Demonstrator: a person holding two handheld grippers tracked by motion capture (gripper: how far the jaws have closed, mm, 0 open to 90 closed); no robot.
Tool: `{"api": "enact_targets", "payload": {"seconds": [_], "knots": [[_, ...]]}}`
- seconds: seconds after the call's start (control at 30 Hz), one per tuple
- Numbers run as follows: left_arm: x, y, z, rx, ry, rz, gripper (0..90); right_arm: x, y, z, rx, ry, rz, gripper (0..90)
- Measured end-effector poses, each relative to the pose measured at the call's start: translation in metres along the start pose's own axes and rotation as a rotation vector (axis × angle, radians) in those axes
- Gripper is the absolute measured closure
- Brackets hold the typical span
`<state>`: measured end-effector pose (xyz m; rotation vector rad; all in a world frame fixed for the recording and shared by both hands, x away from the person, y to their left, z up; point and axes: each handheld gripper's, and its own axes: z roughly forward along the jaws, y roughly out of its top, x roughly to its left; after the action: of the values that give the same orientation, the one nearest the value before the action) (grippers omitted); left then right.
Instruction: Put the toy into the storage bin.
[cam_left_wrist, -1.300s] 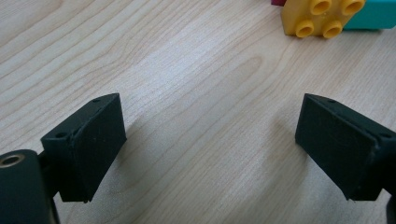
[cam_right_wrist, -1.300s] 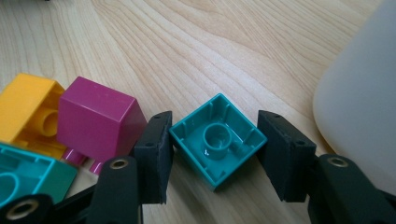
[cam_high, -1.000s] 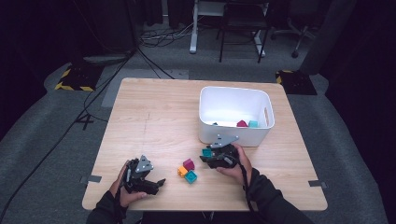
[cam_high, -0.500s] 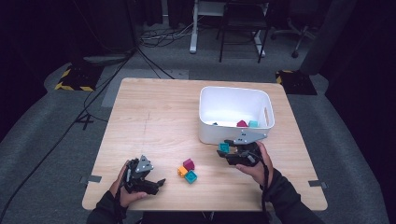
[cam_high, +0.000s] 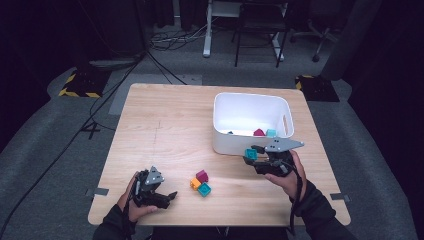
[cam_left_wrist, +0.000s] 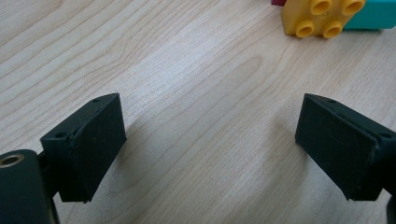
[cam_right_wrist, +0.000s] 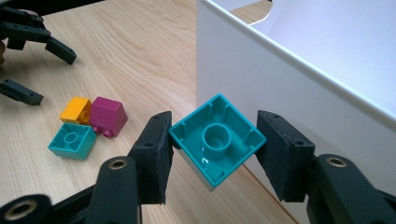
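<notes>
High view | right gripper (cam_high: 251, 154) raised beside bin (cam_high: 220, 137), jaws gripping teal brick (cam_right_wrist: 217, 140) | left gripper (cam_high: 170, 196) jaws open

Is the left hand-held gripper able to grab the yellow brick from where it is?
Probably yes. The left hand-held gripper is open and holds nothing, and bare table lies between it and the yellow brick. The magenta brick and teal brick crowd it, though.

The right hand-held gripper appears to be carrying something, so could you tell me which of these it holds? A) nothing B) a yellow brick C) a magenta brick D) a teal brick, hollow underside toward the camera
D: in the right gripper view the right hand-held gripper clamps a teal brick with its hollow underside showing, beside the white bin; the yellow brick and magenta brick lie on the table.
</notes>
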<state>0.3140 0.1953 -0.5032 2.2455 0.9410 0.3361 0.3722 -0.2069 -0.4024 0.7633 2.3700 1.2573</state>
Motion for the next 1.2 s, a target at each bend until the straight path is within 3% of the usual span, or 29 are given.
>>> {"api": "enact_targets", "payload": {"seconds": [0.3,0.63,1.13,1.2], "knots": [[0.0,0.0,0.0,-0.002,0.0,-0.002,8.7,-0.007,0.013,-0.019,-0.026,-0.036,-0.025,48.0],[0.0,0.0,0.0,-0.001,-0.005,-0.002,8.7,-0.014,0.029,-0.035,-0.067,-0.066,-0.021,48.1],[0.0,0.0,0.0,-0.002,0.0,-0.002,8.6,-0.023,0.052,-0.031,-0.088,-0.118,-0.018,48.0],[0.0,0.0,0.0,-0.002,0.0,-0.001,8.6,-0.024,0.054,-0.03,-0.091,-0.147,-0.018,48.0]]}}
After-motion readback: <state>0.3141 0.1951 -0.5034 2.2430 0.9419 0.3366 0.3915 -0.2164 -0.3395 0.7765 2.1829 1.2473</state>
